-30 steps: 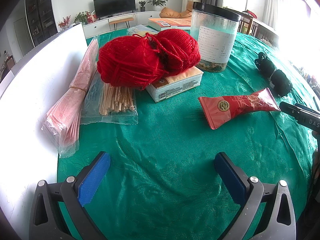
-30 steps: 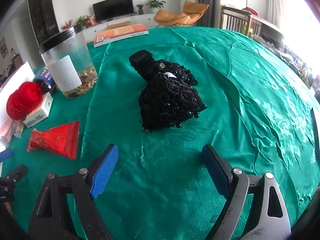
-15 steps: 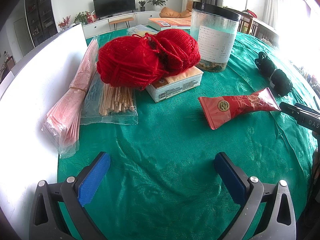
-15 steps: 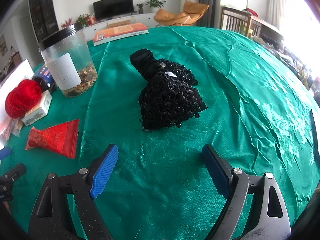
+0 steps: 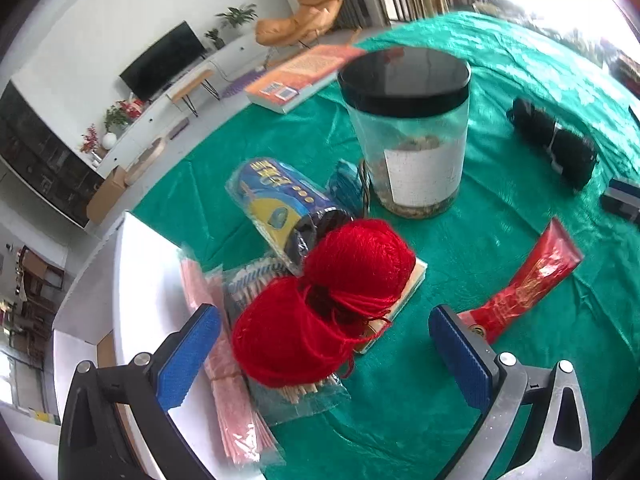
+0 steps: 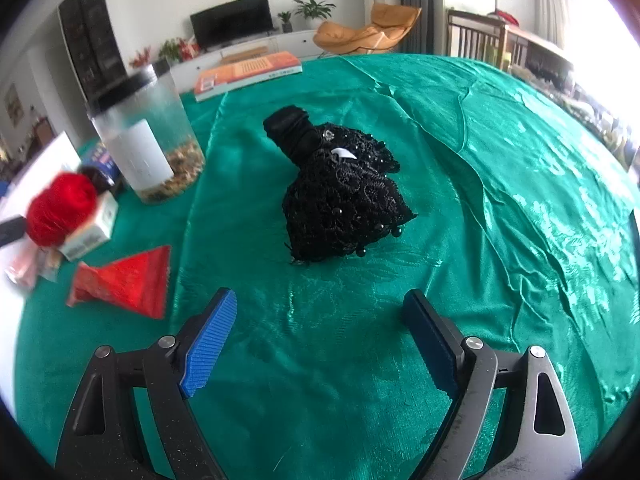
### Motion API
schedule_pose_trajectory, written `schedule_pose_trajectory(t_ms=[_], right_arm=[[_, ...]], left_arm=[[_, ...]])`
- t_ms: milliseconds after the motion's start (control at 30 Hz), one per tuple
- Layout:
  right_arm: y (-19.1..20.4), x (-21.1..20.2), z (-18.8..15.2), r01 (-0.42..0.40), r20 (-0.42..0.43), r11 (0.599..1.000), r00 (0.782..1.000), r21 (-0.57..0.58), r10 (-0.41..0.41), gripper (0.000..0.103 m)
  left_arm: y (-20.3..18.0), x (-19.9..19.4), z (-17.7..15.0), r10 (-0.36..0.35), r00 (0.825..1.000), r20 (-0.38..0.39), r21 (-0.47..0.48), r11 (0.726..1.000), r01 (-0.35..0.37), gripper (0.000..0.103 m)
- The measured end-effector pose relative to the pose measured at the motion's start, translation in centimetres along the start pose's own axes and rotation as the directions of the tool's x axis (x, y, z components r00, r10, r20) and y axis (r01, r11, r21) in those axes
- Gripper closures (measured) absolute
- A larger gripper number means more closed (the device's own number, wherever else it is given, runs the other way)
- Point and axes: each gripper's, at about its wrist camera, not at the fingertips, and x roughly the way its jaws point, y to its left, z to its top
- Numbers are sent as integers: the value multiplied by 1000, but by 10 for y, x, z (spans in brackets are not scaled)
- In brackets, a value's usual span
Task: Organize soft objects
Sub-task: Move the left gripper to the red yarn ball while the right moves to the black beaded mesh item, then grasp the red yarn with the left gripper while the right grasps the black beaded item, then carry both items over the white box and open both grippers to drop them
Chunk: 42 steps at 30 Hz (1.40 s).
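Observation:
Two balls of red yarn [image 5: 320, 300] lie joined on a small box and a packet of sticks, left of the table's middle. My left gripper [image 5: 324, 356] is open and hovers above them, its blue pads either side of the nearer ball, not touching. The yarn also shows blurred in the right wrist view [image 6: 60, 208]. A black lace cloth bundle [image 6: 340, 196] lies on the green tablecloth [image 6: 500, 184]; it also shows in the left wrist view [image 5: 556, 144]. My right gripper [image 6: 320, 340] is open and empty, short of the bundle.
A clear jar with a black lid [image 5: 408, 132] stands behind the yarn. A blue packet [image 5: 280, 204], pink packets [image 5: 236, 420], a red foil pouch [image 5: 524, 284] and an orange book [image 5: 304, 72] lie around. A white board [image 5: 148, 280] lies at the left edge.
My left gripper has risen and swung forward over the red yarn, now looking down on it. My right gripper has stayed nearly still in front of the black bundle.

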Motion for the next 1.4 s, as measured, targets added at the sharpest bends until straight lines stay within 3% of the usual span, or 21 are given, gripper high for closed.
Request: schedule_pose_trajectory(t_ms=[67,167,200,233,300,333,367,500,633,700,800,900,967,1033,1100,1133,1167,1200,1267,1333,1400], right_arm=[[-18,-11,16,-94,46,989,995,116,89,16],[-15,5,55,-58,-43,997,997,56,61,16],[-10,20,67,-24,-109,1000,994,17,25,16],[-5,35,77,1,-165,1000,986,-14,-3,16],[5,62,86,14,-243,997,969,-80,-33,19],[8,72,89,39,-262,993,963,-112,-67,32],[9,77,93,73,-256,988,961,-133,-106,67],[12,60,113,30,-186,995,981,-95,-47,66],[48,16,139,-7,-72,985,997,-171,-5,66],[80,-6,147,-54,-41,974,998,-219,46,66],[144,-34,145,-182,-50,936,983,-300,175,66],[219,-55,129,-378,-133,864,926,-333,354,66],[275,-65,111,-517,-215,788,856,-335,470,66],[327,-72,90,-638,-303,697,770,-327,562,64],[366,-75,69,-743,-370,607,668,-282,646,48],[380,-73,60,-776,-402,573,628,-263,666,19],[387,-71,53,-780,-425,568,622,-263,657,15],[389,-68,48,-767,-433,580,637,-274,638,15],[372,-68,40,-736,-401,603,675,-307,619,15],[343,-64,33,-660,-329,656,751,-367,572,15],[304,-59,17,-528,-230,724,848,-444,477,15]], left_arm=[[-5,17,3,-14,999,-40,22,1000,15,0],[-9,21,6,7,1000,-10,19,1000,-6,5],[-5,19,7,4,1000,6,-14,1000,-4,12],[1,17,7,4,1000,10,-57,998,-3,31],[19,11,2,-66,998,22,-163,984,69,44],[29,6,0,-104,994,39,-217,970,110,50],[39,1,-2,-138,989,57,-273,951,148,53],[76,-32,-23,-206,962,177,-444,856,265,54],[109,-73,-50,-218,933,287,-531,775,344,53],[126,-100,-73,-189,928,320,-558,755,346,53],[152,-133,-117,-93,945,313,-604,748,274,53],[174,-161,-167,56,974,221,-660,744,107,52],[187,-175,-202,140,981,137,-700,714,-4,48],[199,-181,-236,216,976,32,-741,660,-122,38],[206,-184,-266,269,961,-56,-777,593,-211,15],[209,-186,-278,288,955,-72,-796,560,-229,6],[211,-186,-290,301,951,-76,-815,530,-233,5],[211,-188,-298,304,950,-69,-833,507,-223,5],[207,-189,-304,298,954,-28,-855,488,-177,5],[197,-191,-299,287,957,44,-862,495,-109,5],[181,-193,-286,245,959,146,-841,541,-10,5]])
